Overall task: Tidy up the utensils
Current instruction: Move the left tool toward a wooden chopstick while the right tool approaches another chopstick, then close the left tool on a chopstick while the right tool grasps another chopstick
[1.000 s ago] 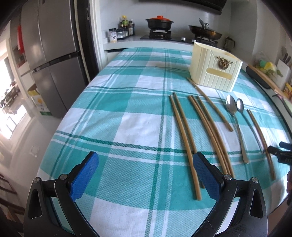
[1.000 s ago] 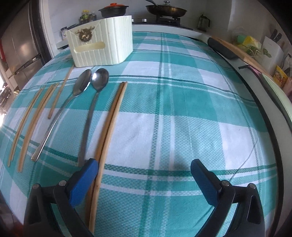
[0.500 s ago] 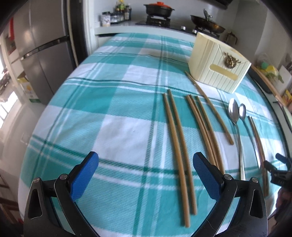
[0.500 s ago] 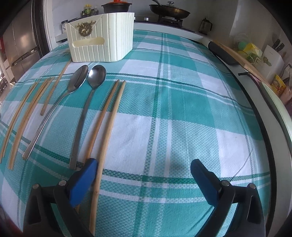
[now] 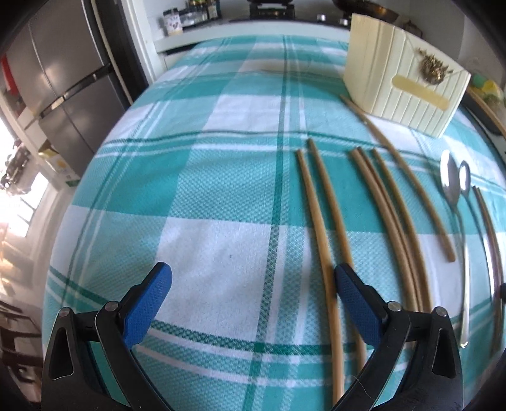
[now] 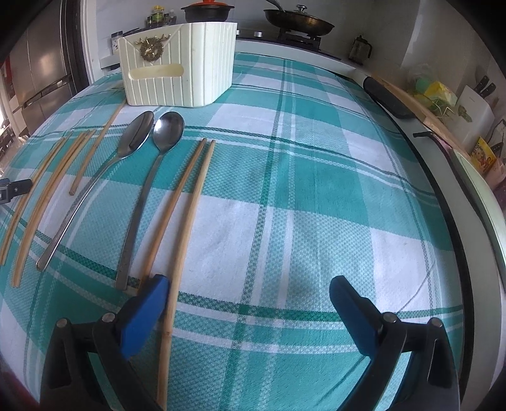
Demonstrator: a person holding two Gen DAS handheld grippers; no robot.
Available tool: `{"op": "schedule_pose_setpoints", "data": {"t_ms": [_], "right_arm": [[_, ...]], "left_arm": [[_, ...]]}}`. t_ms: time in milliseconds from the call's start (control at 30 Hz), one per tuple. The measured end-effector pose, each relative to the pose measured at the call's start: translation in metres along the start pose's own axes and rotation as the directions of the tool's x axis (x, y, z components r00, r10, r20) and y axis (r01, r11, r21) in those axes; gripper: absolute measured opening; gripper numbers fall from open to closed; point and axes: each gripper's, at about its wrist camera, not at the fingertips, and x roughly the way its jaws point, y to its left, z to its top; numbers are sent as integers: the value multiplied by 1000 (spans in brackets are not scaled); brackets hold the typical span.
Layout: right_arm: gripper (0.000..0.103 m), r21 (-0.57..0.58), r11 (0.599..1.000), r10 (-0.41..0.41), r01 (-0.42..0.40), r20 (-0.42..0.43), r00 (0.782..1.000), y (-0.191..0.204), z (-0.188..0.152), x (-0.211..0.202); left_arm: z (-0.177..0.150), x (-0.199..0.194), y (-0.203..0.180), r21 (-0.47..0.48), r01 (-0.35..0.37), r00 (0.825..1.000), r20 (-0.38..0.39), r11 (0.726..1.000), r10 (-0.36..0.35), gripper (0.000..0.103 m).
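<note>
Checked cloth (image 6: 316, 189) holds chopsticks (image 5: 319, 221), spoons (image 6: 164, 132) and a box (image 6: 177, 63). Left gripper (image 5: 251, 284) and right gripper (image 6: 248, 294) are spread wide, holding nothing.

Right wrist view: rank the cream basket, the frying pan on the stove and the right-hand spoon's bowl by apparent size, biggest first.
1. cream basket, clearly largest.
2. frying pan.
3. spoon bowl, smallest, though it lies nearer the camera than the pan.

teal plaid tablecloth (image 6: 316, 177), fridge (image 5: 63, 79), frying pan (image 6: 299, 22), black pot (image 6: 207, 12)
</note>
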Motion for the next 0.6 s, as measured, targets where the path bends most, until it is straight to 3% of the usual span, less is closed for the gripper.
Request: {"op": "schedule_pose_setpoints", "data": {"t_ms": [100,167,233,333,433,467,533,600], "right_arm": [[101,-38,999,3,-4,-16,1000,0,6,2],[95,-66,998,22,-24,-29,999,1,11,4],[77,-89,993,67,-72,-53,996,3,21,7],[59,-123,985,114,-124,-90,989,9,39,15],[49,-132,978,148,-163,-116,982,17,63,29],[46,-122,978,157,-171,-121,980,18,69,33],[27,-108,977,168,-182,-130,977,22,86,42],[11,-94,980,163,-176,-134,978,26,101,49]], "left_arm": [[6,4,2,14,24,999,-39,1000,-24,102],[14,8,3,30,54,996,-73,998,-51,97],[23,10,2,47,76,992,-101,996,-71,91],[36,16,-4,73,96,987,-137,993,-85,83],[51,22,-10,81,105,981,-171,991,-90,77],[56,24,-11,86,112,979,-180,990,-95,71],[65,26,-13,87,133,975,-192,987,-114,55],[74,28,-15,87,146,972,-200,985,-126,22]]}}
